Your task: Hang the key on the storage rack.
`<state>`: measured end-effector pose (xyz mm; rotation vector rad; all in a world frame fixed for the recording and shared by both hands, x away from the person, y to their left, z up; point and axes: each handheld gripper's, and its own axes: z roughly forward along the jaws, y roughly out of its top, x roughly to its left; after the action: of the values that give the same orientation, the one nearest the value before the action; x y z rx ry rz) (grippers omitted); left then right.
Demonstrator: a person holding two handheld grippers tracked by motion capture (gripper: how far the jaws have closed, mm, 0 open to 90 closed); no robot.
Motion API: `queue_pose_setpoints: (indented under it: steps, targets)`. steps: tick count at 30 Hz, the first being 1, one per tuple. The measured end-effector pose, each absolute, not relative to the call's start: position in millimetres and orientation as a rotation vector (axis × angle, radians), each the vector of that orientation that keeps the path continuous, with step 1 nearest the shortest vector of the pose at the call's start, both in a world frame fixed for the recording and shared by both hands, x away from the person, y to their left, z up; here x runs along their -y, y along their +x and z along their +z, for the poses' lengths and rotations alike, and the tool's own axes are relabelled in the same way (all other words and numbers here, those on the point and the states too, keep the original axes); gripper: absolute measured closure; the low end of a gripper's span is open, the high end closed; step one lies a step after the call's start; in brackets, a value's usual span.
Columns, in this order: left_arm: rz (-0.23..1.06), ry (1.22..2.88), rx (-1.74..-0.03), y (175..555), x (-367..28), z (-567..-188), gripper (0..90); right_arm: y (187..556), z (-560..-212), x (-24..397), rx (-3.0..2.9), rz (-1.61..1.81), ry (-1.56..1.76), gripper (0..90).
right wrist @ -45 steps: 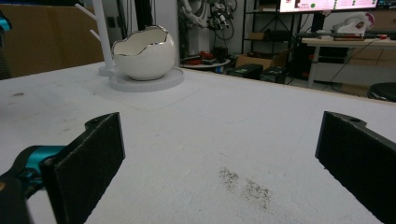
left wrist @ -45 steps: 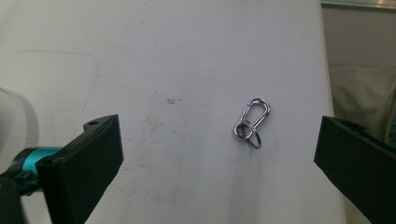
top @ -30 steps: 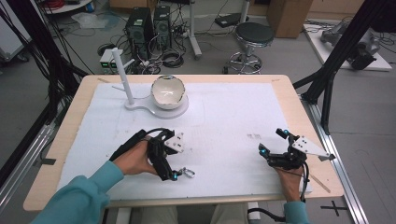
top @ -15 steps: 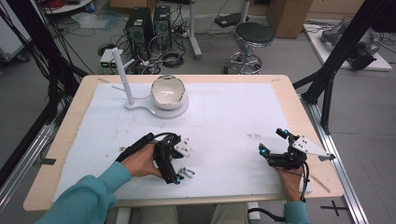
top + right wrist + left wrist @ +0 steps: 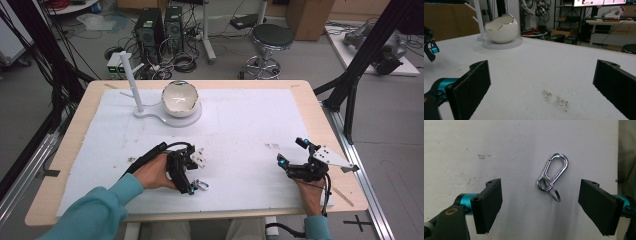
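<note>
The surface (image 5: 300, 100), a light wooden top, is covered almost wholly by a white sheet (image 5: 250, 130). At its far left a white stand (image 5: 131, 82) with short pegs is set on a flat white base (image 5: 167, 116), and on that same base an egg-shaped white bowl (image 5: 180, 98) with a jagged rim is seated just beside the post. In the right gripper view the bowl (image 5: 501, 29) is seen well beyond the jaws, with a dark smudge (image 5: 556, 99) lying on the sheet between them.

The left tongs (image 5: 194, 172) are held by a hand in a teal sleeve near the front edge, left of centre, and are released: in the left gripper view the left tongs (image 5: 540, 202) are seen with both black jaws spread wide. A silver carabiner clip (image 5: 554, 171) with a small split ring (image 5: 552, 192) attached is lying flat on the sheet between the two jaws, touched by neither, a little nearer the right-hand one. In the high view the clip (image 5: 201, 186) is seen just at the lower jaw tip.

The right tongs (image 5: 290, 156) are rested near the front right of the surface, also spread open and grasping nothing.

Compared with half a second earlier, the left tongs are shifted slightly forward along the sheet, while the right tongs, bowl and stand are unchanged. Nothing is placed between the jaws and the clip.
</note>
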<state>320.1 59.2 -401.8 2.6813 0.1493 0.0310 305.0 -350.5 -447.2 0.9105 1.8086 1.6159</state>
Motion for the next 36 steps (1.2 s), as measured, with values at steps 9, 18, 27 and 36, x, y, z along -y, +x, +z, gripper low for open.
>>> queue_pose_setpoints:
  steps: [9,18,27,36]
  targets:
    - [-0.014,2.695,-0.164,320.5,-58.4,-402.1,42.3,305.1,-447.2,350.5,-1.809,1.616,0.907,0.6]
    - [-0.011,2.714,-0.157,321.7,-58.9,-402.8,56.5,305.0,-447.2,350.5,-1.809,1.617,0.910,0.6]
    - [-0.023,2.719,-0.174,322.2,-58.6,-402.3,71.1,305.2,-447.2,350.5,-1.808,1.617,0.907,0.6]
    - [-0.032,2.712,-0.194,323.1,-59.7,-400.8,79.2,305.2,-447.3,350.5,-1.809,1.615,0.906,0.6]
